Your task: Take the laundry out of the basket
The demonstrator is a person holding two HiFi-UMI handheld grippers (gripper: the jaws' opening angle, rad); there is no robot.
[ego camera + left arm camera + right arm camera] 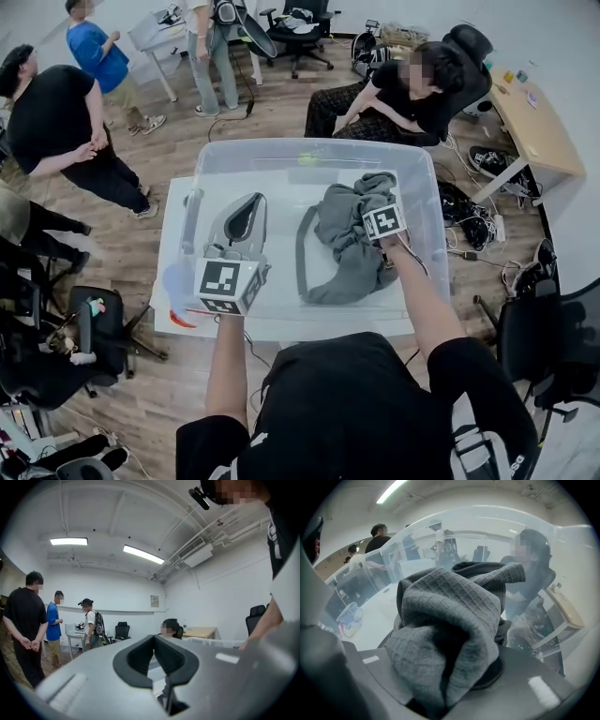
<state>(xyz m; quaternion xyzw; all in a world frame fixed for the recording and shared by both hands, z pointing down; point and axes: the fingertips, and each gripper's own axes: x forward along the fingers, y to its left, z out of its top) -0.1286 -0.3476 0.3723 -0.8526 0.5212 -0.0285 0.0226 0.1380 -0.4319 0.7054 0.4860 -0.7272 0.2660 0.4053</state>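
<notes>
The basket is a clear plastic bin (424, 187) on a white table (173, 246). A grey knitted garment (349, 246) lies bunched in the bin's right half, with a dark strap curving to its left. My right gripper (373, 208) reaches into the bin and is shut on a thick fold of that garment (445, 620), which fills the space between the jaws and hides the pads. My left gripper (246, 214) hovers over the bin's left half, shut and empty. In the left gripper view, that left gripper (153, 641) points out at the room.
A seated person (412, 89) is just behind the bin. Other people stand at the far left (66, 122). A blue and red object (178, 286) lies at the table's left edge. Office chairs (548, 352) flank me, and a wooden desk (534, 127) stands at right.
</notes>
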